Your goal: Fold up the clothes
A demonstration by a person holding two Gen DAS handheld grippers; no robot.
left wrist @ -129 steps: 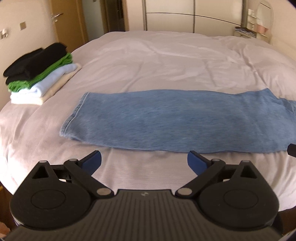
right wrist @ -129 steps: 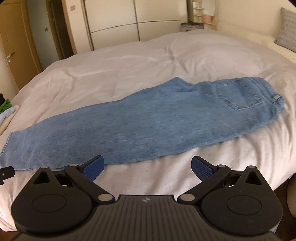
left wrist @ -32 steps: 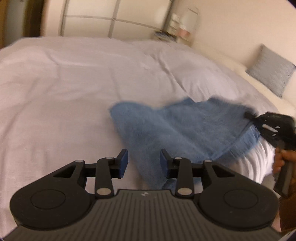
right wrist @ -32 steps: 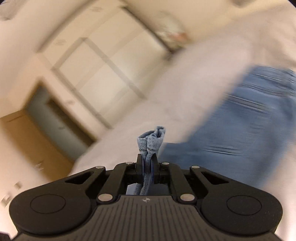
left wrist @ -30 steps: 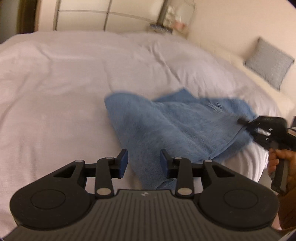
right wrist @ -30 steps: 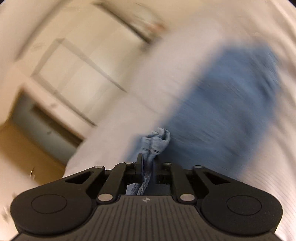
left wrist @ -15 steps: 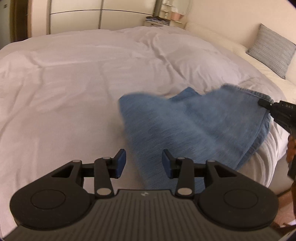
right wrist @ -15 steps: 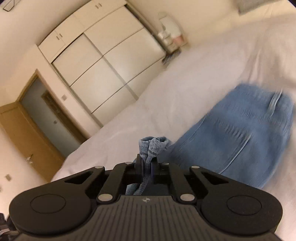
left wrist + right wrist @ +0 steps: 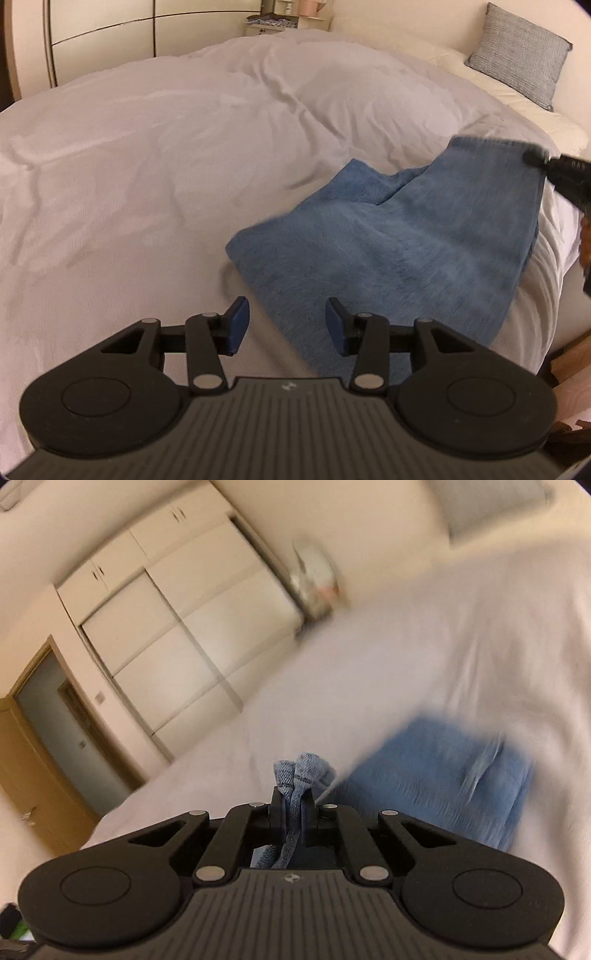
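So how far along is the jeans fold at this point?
Done: the jeans are doubled over on the bed, legs brought toward the waist. In hand: the right gripper is shut on the bunched hems, carrying them across; the left gripper is empty, jaws apart. Left: lay the hems down, flatten, and probably fold once more.

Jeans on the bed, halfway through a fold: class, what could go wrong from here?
1. The right tongs pinch only a small bunch of the jeans; it could slip out.
2. The left tongs are open and holding nothing, so the fold may land crooked.
3. The jeans lie near the bed edge and could slide off.
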